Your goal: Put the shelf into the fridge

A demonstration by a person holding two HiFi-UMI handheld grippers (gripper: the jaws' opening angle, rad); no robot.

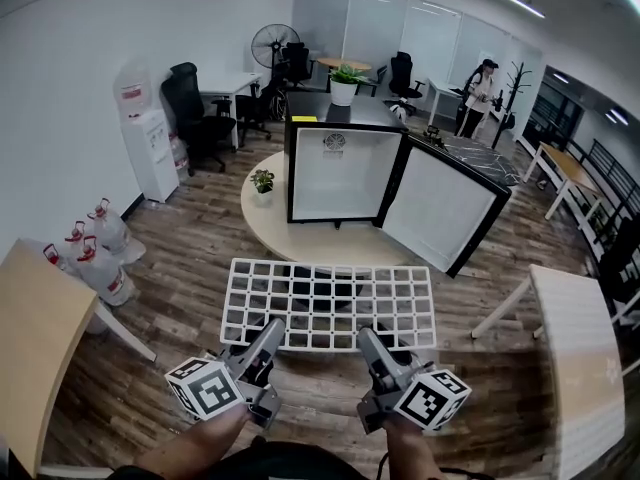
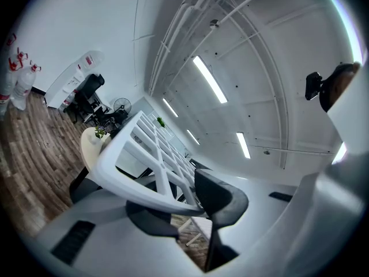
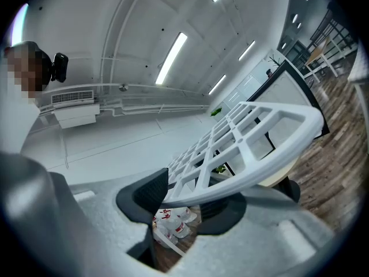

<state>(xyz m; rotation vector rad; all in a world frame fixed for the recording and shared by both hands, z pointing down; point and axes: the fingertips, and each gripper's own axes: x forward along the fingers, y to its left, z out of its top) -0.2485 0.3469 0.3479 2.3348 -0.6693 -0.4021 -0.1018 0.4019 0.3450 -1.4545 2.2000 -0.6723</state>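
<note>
The fridge (image 1: 340,173) stands on the round desk (image 1: 262,218) with its door wide open, ready to receive. In front of the fridge the white grid shelf (image 1: 330,303) hangs level, since the left gripper (image 1: 270,333) and right gripper (image 1: 370,340) each clamp its near rim.

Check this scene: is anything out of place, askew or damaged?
The white shelf is out of the fridge, gripped at its near edge by the left claw and right claw. The fridge door stands open. Nothing looks spilled or broken.
</note>
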